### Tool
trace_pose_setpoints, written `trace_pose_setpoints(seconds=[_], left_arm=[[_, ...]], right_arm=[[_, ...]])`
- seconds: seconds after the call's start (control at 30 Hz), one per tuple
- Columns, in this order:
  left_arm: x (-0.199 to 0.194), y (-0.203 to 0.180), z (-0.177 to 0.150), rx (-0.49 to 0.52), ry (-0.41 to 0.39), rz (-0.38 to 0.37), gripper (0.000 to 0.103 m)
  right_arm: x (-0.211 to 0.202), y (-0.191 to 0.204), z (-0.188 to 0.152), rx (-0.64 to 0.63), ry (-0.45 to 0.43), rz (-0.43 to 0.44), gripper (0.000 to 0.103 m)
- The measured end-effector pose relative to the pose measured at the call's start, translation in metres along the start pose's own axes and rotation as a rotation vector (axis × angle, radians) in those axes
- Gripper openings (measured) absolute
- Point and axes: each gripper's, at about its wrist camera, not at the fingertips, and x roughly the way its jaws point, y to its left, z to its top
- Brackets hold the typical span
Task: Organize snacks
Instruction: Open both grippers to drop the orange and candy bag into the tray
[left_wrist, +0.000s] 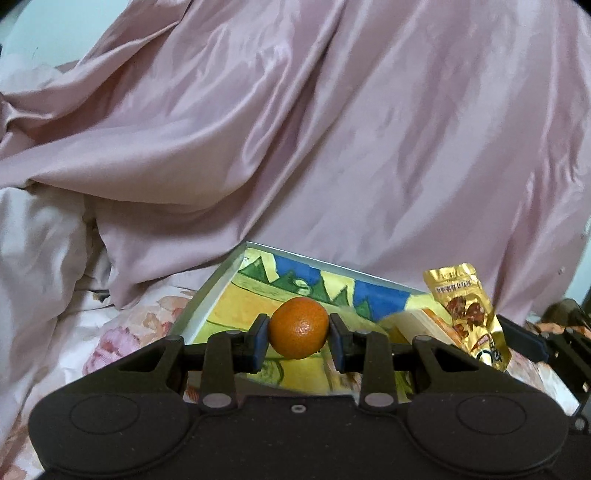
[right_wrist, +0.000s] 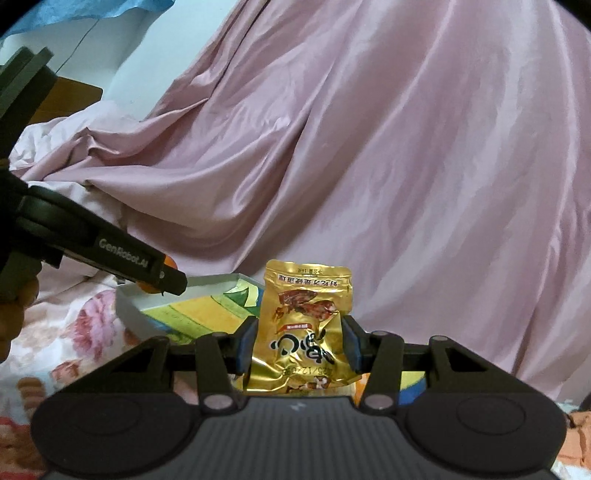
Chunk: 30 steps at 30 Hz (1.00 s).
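Observation:
My left gripper (left_wrist: 298, 338) is shut on a small orange tangerine (left_wrist: 298, 328), held in the air over a shallow box (left_wrist: 207, 295) with a painted yellow, blue and green bottom. My right gripper (right_wrist: 299, 349) is shut on a crinkled gold snack packet (right_wrist: 304, 325), which stands upright between the blue pads. In the left wrist view that gold packet (left_wrist: 467, 314) shows at the right, over the box's right side. In the right wrist view the left gripper (right_wrist: 162, 275) reaches in from the left above the box (right_wrist: 136, 314), with a sliver of the tangerine (right_wrist: 170, 263) showing.
A large pink satin sheet (left_wrist: 332, 129) rises behind the box and fills the background. The box rests on floral bedding (right_wrist: 81, 332). A pale wall (right_wrist: 122, 48) and a brown board (right_wrist: 70, 94) show at the upper left of the right wrist view. A person's hand (right_wrist: 14, 314) holds the left gripper.

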Motion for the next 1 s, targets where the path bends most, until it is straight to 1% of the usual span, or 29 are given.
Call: trace_pose_setpoints(seconds=[0.2,0.3,0.4,0.63,0.93,0.97,1.0], left_arm=[[0.030,0.009,0.000,-0.008,0.041,0.042,0.036],[0.041,0.012,-0.003,-0.004,0.057,0.056,0.036],[0.050,0.015,-0.006,-0.013,0.074,0.063,0.036],[0.061,0.017,-0.014,-0.004,0.092,0.068,0.036],[0.061,0.015,-0.015,0.006,0.099,0.070,0.036],[0.061,0.015,-0.015,0.002,0.098,0.071,0.038],[0.061,0.015,-0.014,-0.005,0.101,0.070,0.043]], right_arm=[[0.032,0.003,-0.006,-0.033,0.041,0.025,0.052],[0.043,0.010,-0.012,-0.075,0.058,0.037,0.052],[0.052,0.015,-0.017,-0.091,0.078,0.052,0.052],[0.060,0.021,-0.019,-0.083,0.086,0.063,0.052],[0.061,0.019,-0.020,-0.075,0.101,0.066,0.055],[0.062,0.019,-0.021,-0.073,0.103,0.066,0.055],[0.062,0.018,-0.021,-0.067,0.103,0.065,0.055]])
